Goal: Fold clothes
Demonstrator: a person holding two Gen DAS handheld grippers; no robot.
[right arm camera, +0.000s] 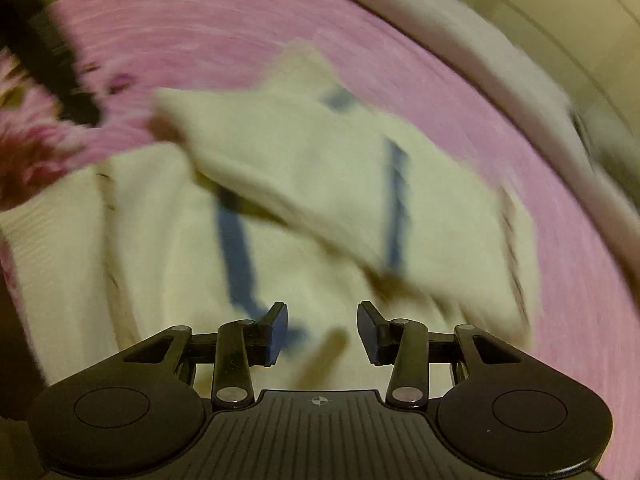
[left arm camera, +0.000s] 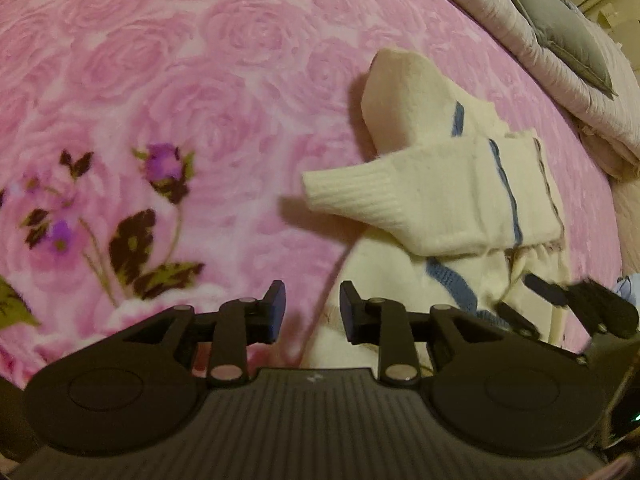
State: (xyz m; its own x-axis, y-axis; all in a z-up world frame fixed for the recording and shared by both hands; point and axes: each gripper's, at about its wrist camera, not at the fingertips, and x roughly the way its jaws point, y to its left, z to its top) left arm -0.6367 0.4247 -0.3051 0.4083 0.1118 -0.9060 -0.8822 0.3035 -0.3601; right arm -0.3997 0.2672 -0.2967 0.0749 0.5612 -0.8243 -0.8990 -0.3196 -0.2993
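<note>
Both grippers, left (left arm camera: 312,310) and right (right arm camera: 322,330), are hanging with jaws apart, gripping nothing, over the cream sweater (left arm camera: 436,184) lying part-folded on the pink blanket (left arm camera: 180,80). The folded sleeve is likely sitting loose, so a careless brush risks undoing it.

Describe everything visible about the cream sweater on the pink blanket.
The sweater is cream knit with thin blue stripes and looks soft and thick. It lies partly folded on the pink rose-print blanket: one sleeve is laid across the body, its ribbed cuff pointing left, and another folded part rises behind it. Both tools are open and hold nothing; the left tool sits at its near edge, the right tool over its body. The right view is blurred.
</note>
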